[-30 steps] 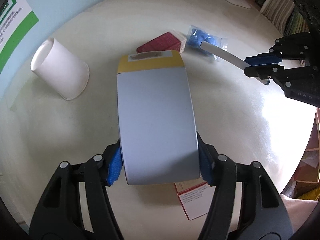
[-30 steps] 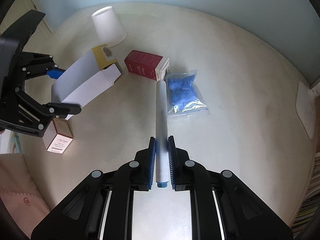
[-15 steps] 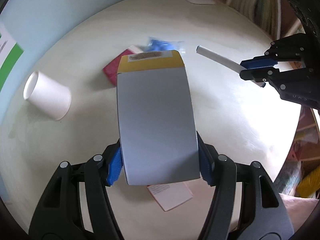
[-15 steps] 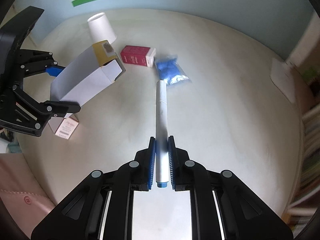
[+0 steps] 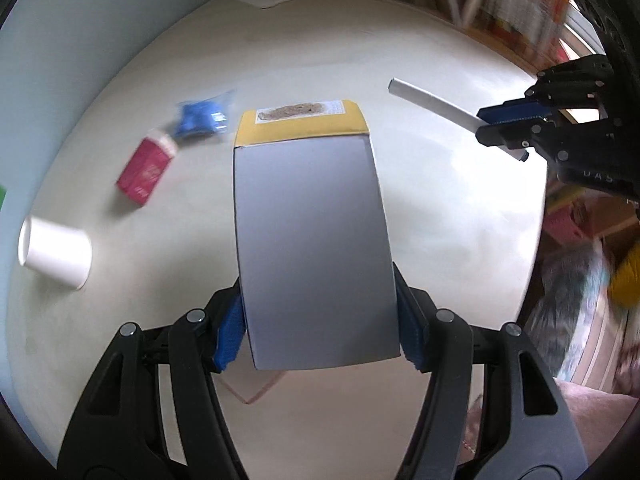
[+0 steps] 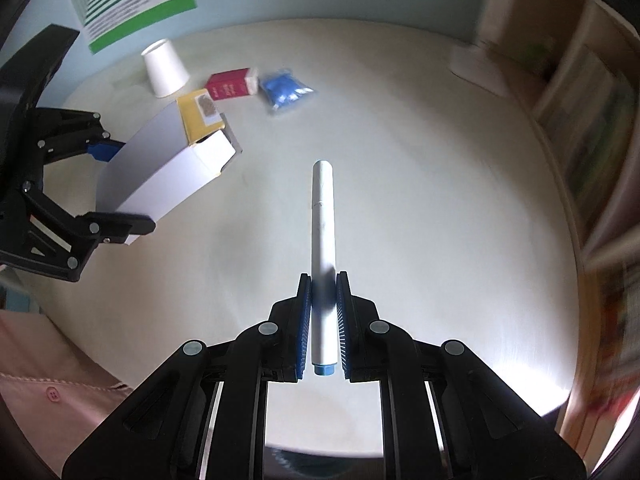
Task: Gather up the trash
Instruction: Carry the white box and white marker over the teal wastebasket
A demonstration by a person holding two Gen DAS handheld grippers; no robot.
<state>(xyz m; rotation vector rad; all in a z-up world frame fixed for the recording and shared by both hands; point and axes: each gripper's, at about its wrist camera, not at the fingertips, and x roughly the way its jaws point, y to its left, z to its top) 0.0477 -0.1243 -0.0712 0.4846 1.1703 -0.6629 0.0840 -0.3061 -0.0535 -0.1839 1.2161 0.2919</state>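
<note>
Both held items have swung away from the litter, which now sits farther off than a second ago. The left gripper point(image 5: 320, 332) has its fingers clamped on the sides of a flat cardboard box point(image 5: 312, 240), grey-faced with a yellow end, carried above the table point(image 5: 440, 220). The right gripper point(image 6: 324, 320) pinches a smooth white pen point(image 6: 323, 248) lengthwise near its blue tip, probably for carrying to a bin. Beyond the box lie a red carton point(image 5: 146, 172), a crinkly blue packet point(image 5: 200, 118) and a tipped paper cup point(image 5: 54, 252).
</note>
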